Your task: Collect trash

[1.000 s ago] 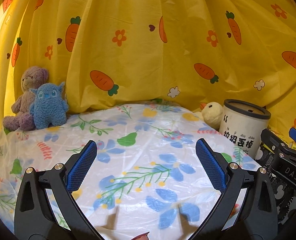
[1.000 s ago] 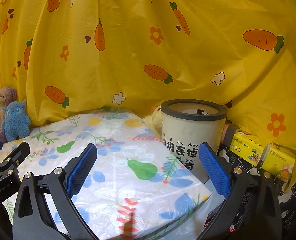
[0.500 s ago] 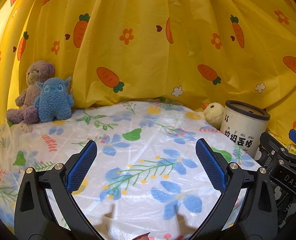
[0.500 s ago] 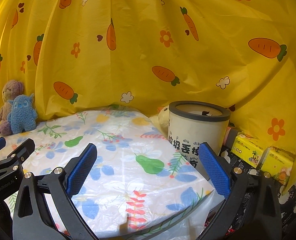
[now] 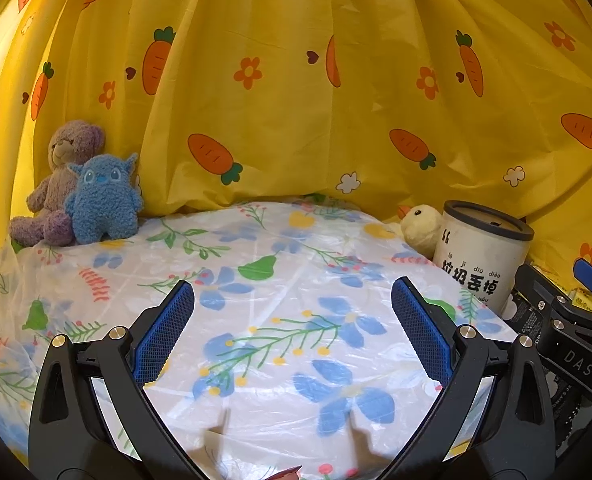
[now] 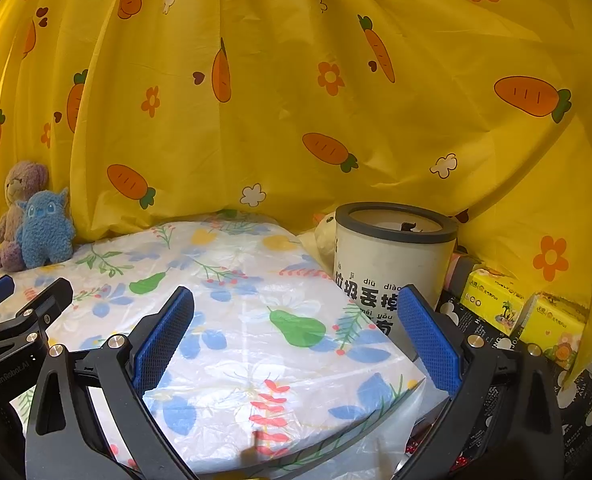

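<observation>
Both tools gape wide and empty, left tool [image 5: 291, 300] and right tool [image 6: 293, 306], over the floral plastic-covered tabletop [image 5: 296, 264]. The white cylindrical dark-rimmed trash bin [image 6: 392, 260] stands far right.

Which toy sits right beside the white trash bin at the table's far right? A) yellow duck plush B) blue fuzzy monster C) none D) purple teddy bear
A: the yellow duck plush leans against the left side of the white trash bin, while the blue fuzzy monster and purple teddy bear sit together at the far left by the curtain.
</observation>
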{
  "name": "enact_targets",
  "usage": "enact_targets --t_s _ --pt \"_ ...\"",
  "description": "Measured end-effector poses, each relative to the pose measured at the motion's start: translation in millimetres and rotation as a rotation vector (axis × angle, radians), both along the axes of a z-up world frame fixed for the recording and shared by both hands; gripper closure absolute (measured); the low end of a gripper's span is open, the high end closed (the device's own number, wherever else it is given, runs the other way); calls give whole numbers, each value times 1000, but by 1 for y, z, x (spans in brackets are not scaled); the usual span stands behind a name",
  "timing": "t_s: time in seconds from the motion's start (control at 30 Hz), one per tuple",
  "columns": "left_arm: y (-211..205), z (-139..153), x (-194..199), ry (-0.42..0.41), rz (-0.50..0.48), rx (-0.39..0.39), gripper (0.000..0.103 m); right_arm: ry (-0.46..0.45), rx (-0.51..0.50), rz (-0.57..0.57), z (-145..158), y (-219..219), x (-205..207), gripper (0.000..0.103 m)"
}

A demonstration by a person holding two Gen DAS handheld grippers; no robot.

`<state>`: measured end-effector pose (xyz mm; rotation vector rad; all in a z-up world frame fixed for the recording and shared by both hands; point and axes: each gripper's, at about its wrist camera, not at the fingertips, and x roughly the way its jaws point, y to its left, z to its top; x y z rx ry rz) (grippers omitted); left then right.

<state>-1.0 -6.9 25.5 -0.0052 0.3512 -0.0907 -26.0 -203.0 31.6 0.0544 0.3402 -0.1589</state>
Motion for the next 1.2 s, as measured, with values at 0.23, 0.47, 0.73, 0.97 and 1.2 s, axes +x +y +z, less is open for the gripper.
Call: enact_targets --t_s 0.23,0.47,0.73,0.97,1.2 --pt "0 0 0 1 -1 -4 6 -2 0 1 1 -1 -1 5" --pt "-3 0 1 1 -8 -6 6 -2 0 -1 1 -1 -1 5" --pt "-2 0 1 1 -10 -7 6 -1 1 1 2 -3 -1 5" --pt "-2 0 0 1 -9 -6 6 -1 1 -1 2 -3 -1 5" --pt "-4 0 0 0 -8 -6 6 -2 2 -1 2 -4 -1 5"
